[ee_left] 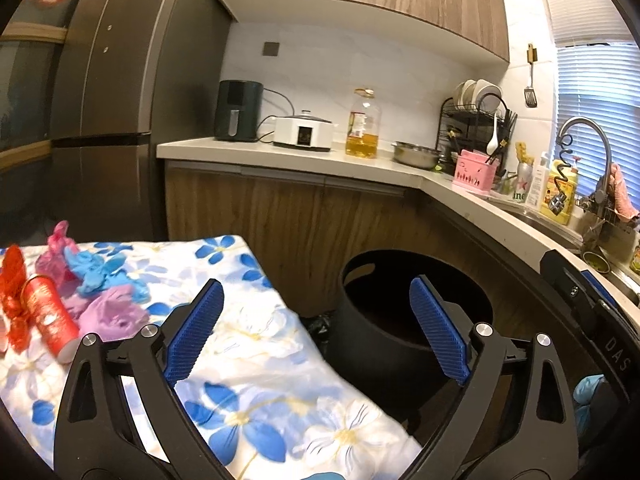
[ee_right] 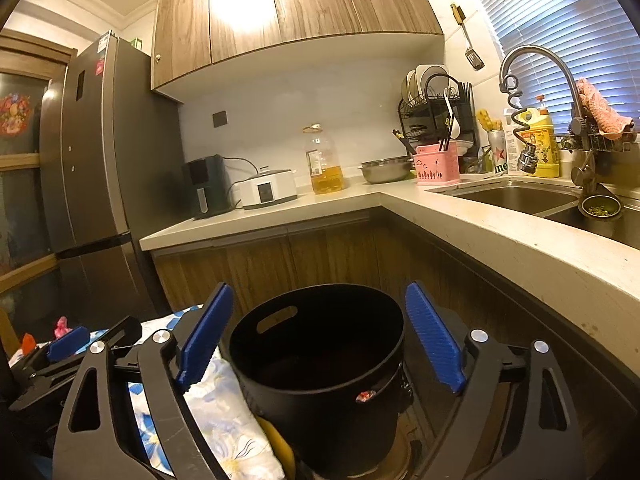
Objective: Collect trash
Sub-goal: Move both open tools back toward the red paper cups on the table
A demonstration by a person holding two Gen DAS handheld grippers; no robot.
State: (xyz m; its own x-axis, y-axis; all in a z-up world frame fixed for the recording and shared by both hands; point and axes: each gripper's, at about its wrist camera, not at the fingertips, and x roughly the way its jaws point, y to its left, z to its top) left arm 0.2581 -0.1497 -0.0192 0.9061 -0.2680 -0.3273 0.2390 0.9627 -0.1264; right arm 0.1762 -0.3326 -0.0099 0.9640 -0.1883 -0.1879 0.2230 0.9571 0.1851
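Black plastic bin (ee_right: 320,364) stands on floor beside the floral-cloth tabletop (ee_left: 256,360), below the kitchen counter (ee_right: 500,240) w/ sink. Bin interior looks dark; contents cannot be made out. A small red-white scrap (ee_right: 365,396) sits at its outer front wall.

L tool (ee_left: 316,332): my jaws stand wide, nothing between the blue pads; one pad over cloth, the other in front of the bin.

R tool (ee_right: 320,340): jaws wide, empty, bracketing the bin rim w/o touching it.

Trash left on tabletop, far L corner: red tube (ee_left: 50,316), red mesh (ee_left: 14,300), crumpled gloves, pink (ee_left: 58,252), blue (ee_left: 100,272), purple (ee_left: 114,312), all bunched together, well apart from both tools.
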